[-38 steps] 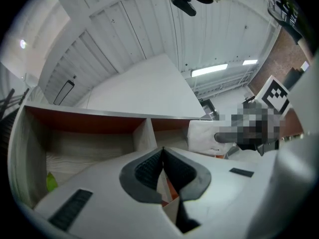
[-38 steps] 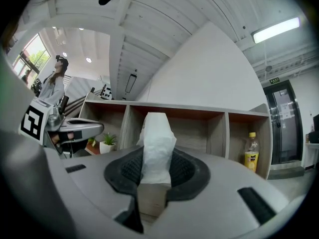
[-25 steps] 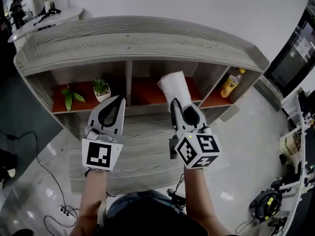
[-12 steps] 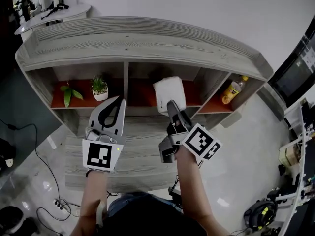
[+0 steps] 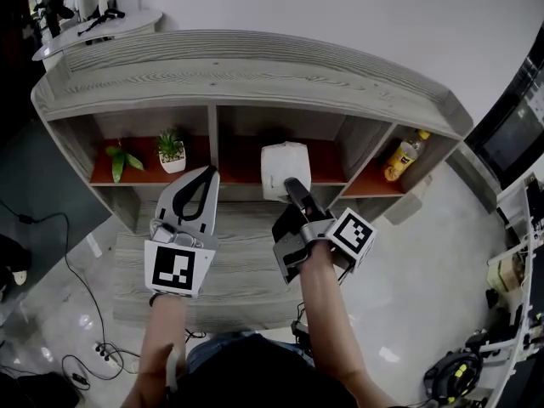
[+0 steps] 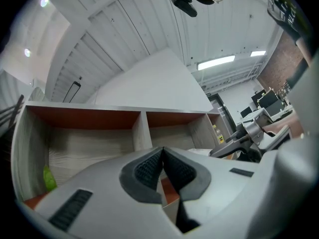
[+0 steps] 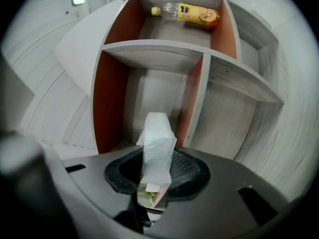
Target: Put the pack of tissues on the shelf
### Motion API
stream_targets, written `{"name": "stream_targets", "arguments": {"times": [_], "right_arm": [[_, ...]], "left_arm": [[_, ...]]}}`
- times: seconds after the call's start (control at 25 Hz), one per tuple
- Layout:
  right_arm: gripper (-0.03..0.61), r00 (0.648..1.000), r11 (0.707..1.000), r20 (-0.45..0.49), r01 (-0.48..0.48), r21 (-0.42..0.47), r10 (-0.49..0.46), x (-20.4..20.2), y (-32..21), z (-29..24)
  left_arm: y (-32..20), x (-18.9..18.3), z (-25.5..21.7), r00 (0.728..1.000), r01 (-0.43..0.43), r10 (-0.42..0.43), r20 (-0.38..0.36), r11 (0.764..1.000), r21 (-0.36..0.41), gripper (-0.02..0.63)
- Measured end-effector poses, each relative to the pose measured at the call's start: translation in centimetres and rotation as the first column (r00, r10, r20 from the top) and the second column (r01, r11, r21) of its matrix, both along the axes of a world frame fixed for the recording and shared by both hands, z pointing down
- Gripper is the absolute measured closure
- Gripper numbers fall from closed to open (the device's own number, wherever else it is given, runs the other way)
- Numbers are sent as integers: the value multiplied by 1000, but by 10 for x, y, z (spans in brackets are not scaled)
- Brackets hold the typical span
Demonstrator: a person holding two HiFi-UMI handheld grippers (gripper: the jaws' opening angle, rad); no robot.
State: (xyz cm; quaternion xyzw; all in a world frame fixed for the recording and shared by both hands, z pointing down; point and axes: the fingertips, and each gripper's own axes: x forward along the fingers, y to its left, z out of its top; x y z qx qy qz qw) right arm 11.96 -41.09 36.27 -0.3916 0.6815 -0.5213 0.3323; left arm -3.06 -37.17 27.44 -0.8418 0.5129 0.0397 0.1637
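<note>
A white pack of tissues is clamped in my right gripper, at the mouth of the middle compartment of the wooden shelf. In the right gripper view the pack stands on edge between the two pads, and the gripper is rolled sideways, facing that compartment. My left gripper hangs in front of the shelf, left of the pack. In its own view its pads are pressed together with nothing between them.
A small potted plant and a green leafy sprig sit in the left compartment. A yellow drink bottle lies in the right compartment. A lower wooden ledge runs below my grippers. Cables lie on the floor at the left.
My right gripper has rolled sideways and carried the tissue pack leftward and lower, to the mouth of the middle compartment. The left gripper has hardly moved.
</note>
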Motion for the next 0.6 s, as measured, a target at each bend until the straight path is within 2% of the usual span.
{"name": "stream_targets", "arguments": {"times": [0.24, 0.6], "right_arm": [[472, 986, 997, 164, 23, -74, -10, -4, -5, 12], [471, 968, 992, 248, 6, -129, 26, -6, -11, 26]], "left_arm": [[2, 2, 0, 1000, 3, -3, 17, 1000, -2, 601], [0, -8, 1, 999, 19, -19, 27, 1000, -6, 601]]}}
